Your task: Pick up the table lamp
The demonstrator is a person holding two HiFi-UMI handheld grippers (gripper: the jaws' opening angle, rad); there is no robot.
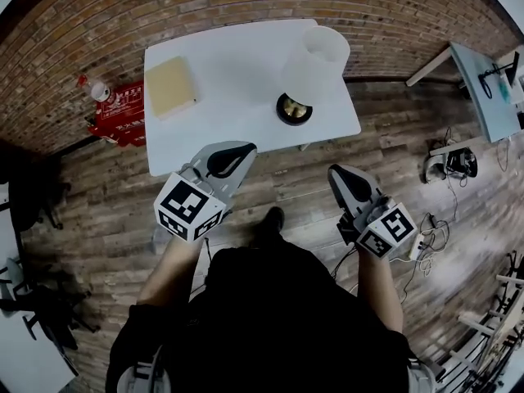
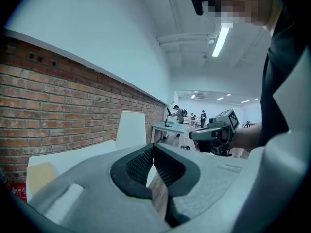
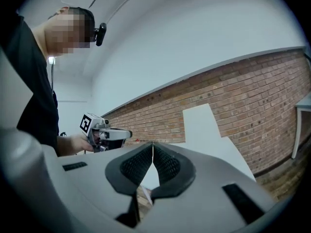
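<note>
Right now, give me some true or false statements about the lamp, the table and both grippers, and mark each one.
1. The table lamp stands upright on the white table. True.
2. The left gripper is shut on the lamp. False: its jaws are together on nothing, apart from the lamp.
3. The right gripper has its jaws together and holds nothing. True.
4. The tan square pad lies to the right of the lamp in the head view. False: it lies to its left.
5. The red item sits on the table. False: it is on the wooden floor, left of the table.
</note>
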